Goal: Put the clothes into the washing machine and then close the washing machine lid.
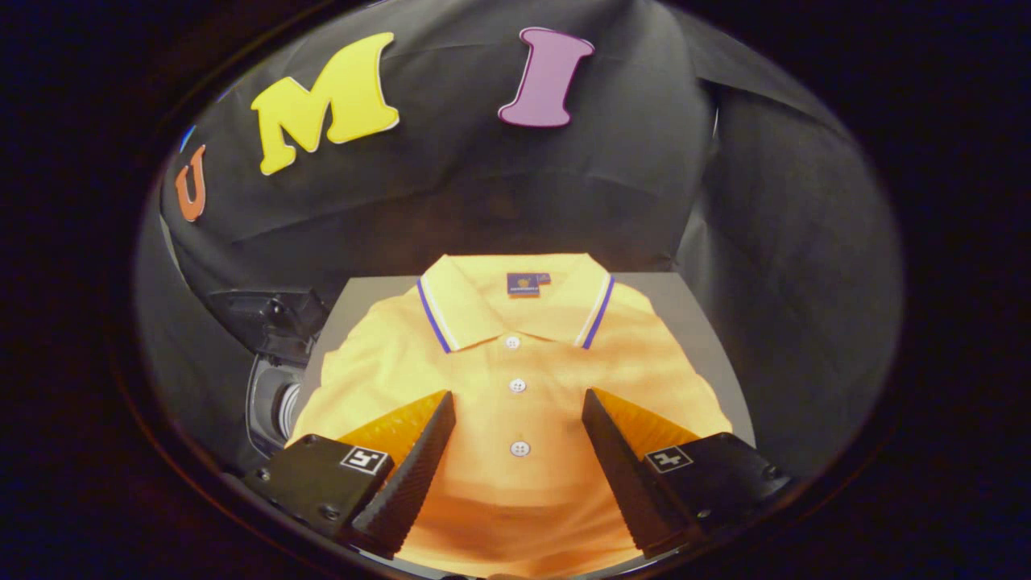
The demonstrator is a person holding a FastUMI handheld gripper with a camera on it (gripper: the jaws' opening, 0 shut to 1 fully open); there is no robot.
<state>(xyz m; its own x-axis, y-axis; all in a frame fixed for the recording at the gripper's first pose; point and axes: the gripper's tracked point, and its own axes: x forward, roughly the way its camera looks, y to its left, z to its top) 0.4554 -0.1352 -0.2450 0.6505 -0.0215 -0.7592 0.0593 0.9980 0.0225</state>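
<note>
While spread wide and clamped on nothing, gripper (518,415) hovering low over the folded shirt (515,379), one finger to either side of the button placket. Between the fingers: the lowest button and bare cloth, no pinch made yet; whether the tips touch the fabric cannot be told. Aim probably a bunching grip at the chest, where the folded layers lie thickest and one closing of the fingers could gather several at once.

Just ahead of the fingers: two more buttons, then the collar with its striped edging and the neck label, lying flat and facing the gripper. Shirt neatly squared, covering most of the grey counter (693,306); only narrow strips of bare surface on both sides of the collar and along the right shoulder. Little room, then, for sliding a finger underneath from the side; from above, nothing in the way.

Off the counter's left edge and lower down: a dark housing and a rounded opening, likely the washing machine (274,387), its lid apparently up, though partly hidden. Path from shirt to that opening short and seemingly unobstructed past the counter's left edge. Beyond all this: the booth's black cloth wall.
</note>
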